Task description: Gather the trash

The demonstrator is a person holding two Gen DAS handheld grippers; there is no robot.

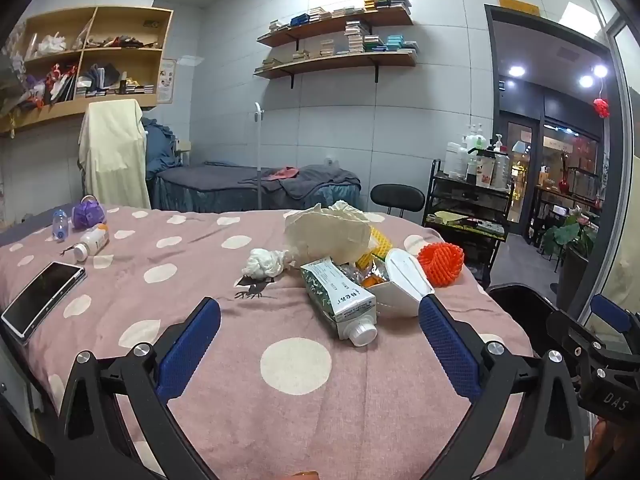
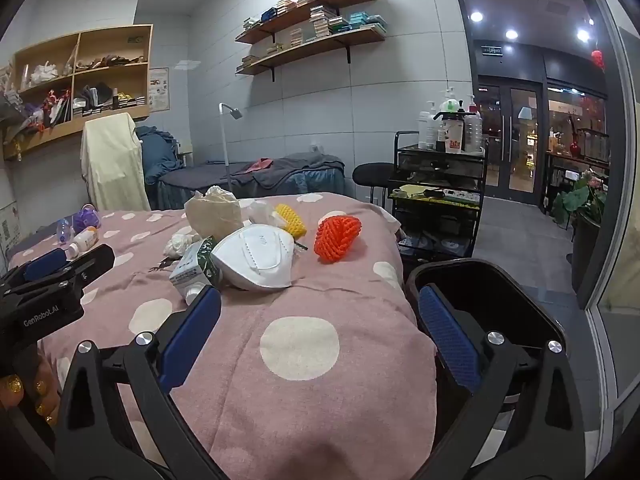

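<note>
Nearest the lens, the left gripper (image 1: 320, 322) has its blue fingers (image 1: 188, 348) spread wide with nothing between them, low over a pink bed cover (image 1: 248, 420) with cream dots. Just beyond, in the centre of the left wrist view, lies the trash pile: a flattened carton (image 1: 340, 300) with its white cap toward the camera, a white face mask (image 1: 400, 284) touching it, a crumpled tissue (image 1: 264, 262), a beige paper wad (image 1: 328, 232) and an orange foam net (image 1: 440, 260) at right. A phone (image 1: 40, 304) lies at left (well apart from the pile). The right gripper (image 2: 320, 322) is likewise released and empty, with a black bin (image 2: 480, 288) at lower right beside the bed.
</note>
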